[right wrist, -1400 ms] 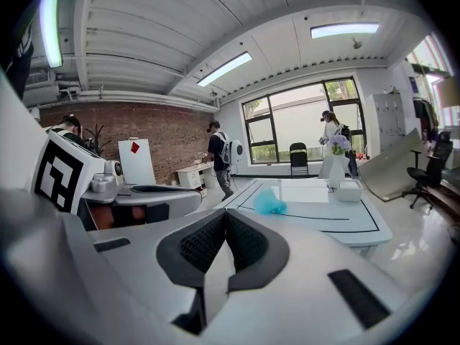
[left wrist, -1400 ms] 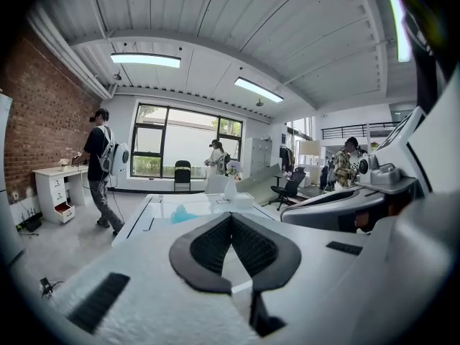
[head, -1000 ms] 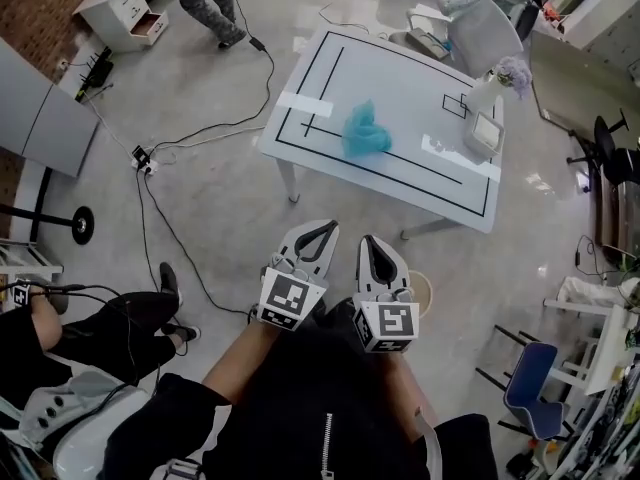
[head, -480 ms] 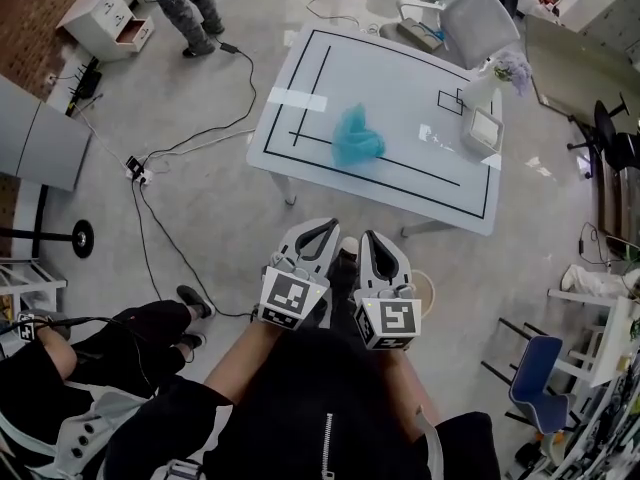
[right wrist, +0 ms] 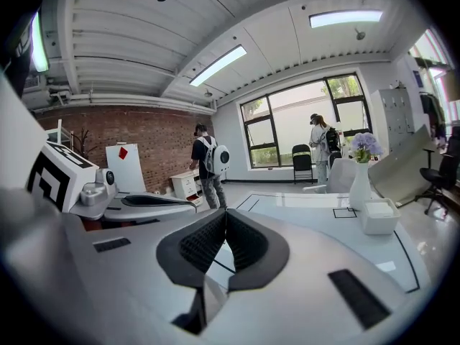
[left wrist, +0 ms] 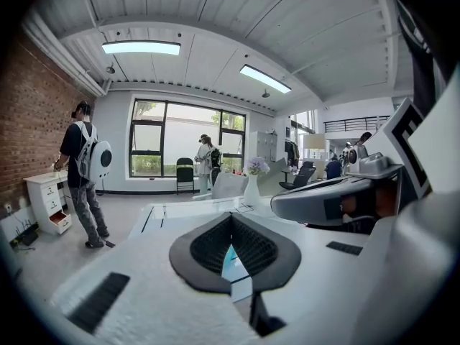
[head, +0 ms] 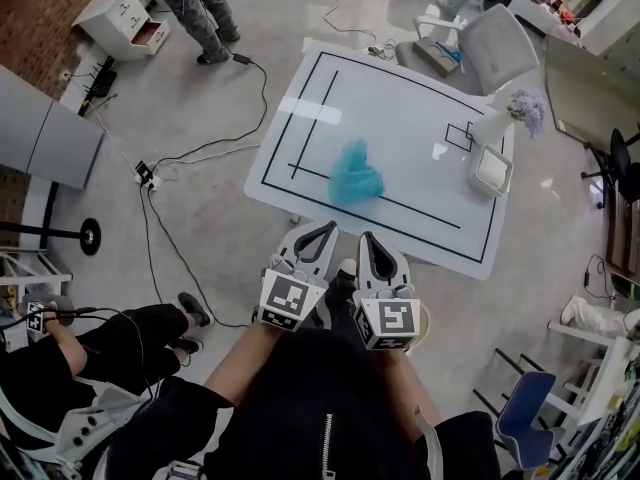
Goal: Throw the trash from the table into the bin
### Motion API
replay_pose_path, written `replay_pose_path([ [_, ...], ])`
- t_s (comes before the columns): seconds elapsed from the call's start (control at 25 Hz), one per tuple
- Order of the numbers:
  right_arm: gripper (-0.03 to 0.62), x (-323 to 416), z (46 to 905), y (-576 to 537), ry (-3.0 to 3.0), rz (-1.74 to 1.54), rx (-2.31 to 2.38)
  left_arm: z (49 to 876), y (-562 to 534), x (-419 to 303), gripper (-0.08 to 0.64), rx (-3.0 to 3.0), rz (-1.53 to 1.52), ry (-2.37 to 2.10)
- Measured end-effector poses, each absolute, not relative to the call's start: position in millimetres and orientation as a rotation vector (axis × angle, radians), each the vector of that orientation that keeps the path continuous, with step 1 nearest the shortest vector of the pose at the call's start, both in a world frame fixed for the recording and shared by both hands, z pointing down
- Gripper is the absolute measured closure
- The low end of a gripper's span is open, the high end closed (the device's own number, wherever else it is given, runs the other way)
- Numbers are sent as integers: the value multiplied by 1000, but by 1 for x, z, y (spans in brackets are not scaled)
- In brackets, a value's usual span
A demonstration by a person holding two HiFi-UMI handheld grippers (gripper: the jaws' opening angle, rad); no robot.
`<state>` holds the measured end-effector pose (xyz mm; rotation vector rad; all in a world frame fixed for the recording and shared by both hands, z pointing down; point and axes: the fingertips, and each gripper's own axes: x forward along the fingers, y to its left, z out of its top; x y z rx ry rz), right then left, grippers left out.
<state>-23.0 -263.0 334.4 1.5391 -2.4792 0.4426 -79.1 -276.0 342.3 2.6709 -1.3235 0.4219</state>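
Observation:
The trash, a crumpled turquoise bag (head: 355, 173), lies near the front edge of the white table (head: 400, 98). Held side by side just short of that edge, my left gripper (head: 320, 234) and right gripper (head: 371, 242) are both shut and empty. In the left gripper view, a sliver of the turquoise bag (left wrist: 230, 261) shows through the gap below the closed tips of the left gripper (left wrist: 231, 218). The closed tips of the right gripper (right wrist: 225, 213) point over the table (right wrist: 302, 207). A round pale bin (head: 424, 313) stands on the floor, partly hidden beside my right gripper.
A vase of flowers (head: 505, 118) and a white box (head: 490, 171) stand at the table's right end. A grey chair (head: 490, 38) is behind it, a blue chair (head: 520, 418) at lower right. Cables (head: 190, 148) cross the floor. A seated person (head: 110, 358) is at left.
The table and the turquoise bag have come closer to both grippers as I moved toward them. Both grippers stay shut side by side.

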Motion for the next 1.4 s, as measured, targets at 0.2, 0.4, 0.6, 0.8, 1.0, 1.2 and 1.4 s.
replay_pose_path([
  [0.2, 583, -14, 329, -300, -2530, 442, 1457, 339, -312, -65, 555, 2616, 366, -1372],
  [0.4, 583, -4, 339, -326, -2528, 462, 1412, 346, -333, -57, 555, 2572, 369, -1395],
  [0.6, 583, -6, 352, -341, -2493, 500, 1373, 355, -353, -65, 555, 2542, 397, -1400],
  [0.8, 583, -14, 361, -355, -2480, 541, 1389, 361, -367, -72, 555, 2535, 407, -1389],
  [1.0, 581, -25, 372, -368, -2474, 501, 1360, 368, -373, -78, 555, 2526, 409, -1373],
  [1.2, 577, -32, 395, -371, -2467, 422, 1285, 374, -377, -88, 555, 2512, 441, -1381],
  [1.4, 429, -40, 402, -385, -2442, 367, 1286, 382, -377, -99, 555, 2487, 437, -1391],
])
